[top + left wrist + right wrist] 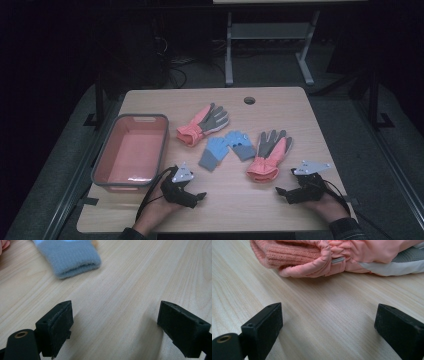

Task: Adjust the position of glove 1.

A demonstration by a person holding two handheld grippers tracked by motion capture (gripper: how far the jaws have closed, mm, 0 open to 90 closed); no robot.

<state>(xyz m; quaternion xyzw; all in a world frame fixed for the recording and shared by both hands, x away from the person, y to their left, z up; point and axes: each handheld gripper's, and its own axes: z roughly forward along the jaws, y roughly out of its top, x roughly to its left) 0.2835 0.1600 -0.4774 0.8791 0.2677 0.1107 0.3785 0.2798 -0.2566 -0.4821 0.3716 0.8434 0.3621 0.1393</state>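
**Both grippers spread and empty near the gloves**

Your left gripper (196,196) rests on the pale wooden table (240,205) with jaws spread wide, nothing between them, just short of the grey-cuffed blue knit glove (72,258). Your right gripper (284,192) likewise stands spread and empty, near the knitted cuff of the pink-and-grey padded glove (322,257). Left of the blue glove sits the pink plastic basin (102,170).

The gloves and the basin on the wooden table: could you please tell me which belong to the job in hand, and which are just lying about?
In hand:
blue knitted glove with grey cuff
pink and grey padded ski glove
open left gripper
open right gripper

Lying about:
second pink and grey ski glove
second blue knitted glove
pink plastic basin
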